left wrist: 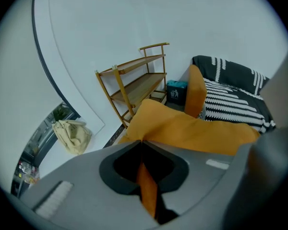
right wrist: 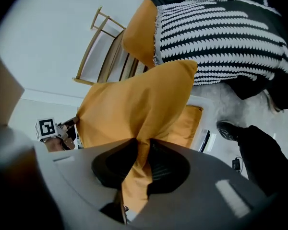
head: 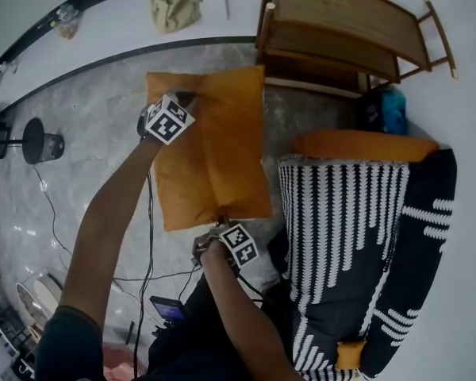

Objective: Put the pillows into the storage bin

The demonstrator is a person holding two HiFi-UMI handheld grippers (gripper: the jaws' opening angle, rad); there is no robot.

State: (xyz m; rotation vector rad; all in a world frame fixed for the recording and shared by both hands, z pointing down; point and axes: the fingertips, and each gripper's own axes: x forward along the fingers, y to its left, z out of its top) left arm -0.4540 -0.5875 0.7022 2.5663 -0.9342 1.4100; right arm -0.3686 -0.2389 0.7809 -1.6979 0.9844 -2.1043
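Centre-frame orange pillow: left gripper and right gripper clamp opposite edges, probably to carry it spread.

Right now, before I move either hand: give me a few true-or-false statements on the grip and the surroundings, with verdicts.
1. Both grippers hold the same orange pillow. True: the left gripper is at its far corner, the right gripper at its near edge.
2. The left jaws stand open and empty. False: they are shut on pillow fabric.
3. The held pillow lies on the striped blanket. False: it hangs over the floor, beside the blanket.
4. A second pillow sits at the blanket's far end. True.
5. The beige bag is on the wooden shelf. False: the bag sits apart from the shelf.
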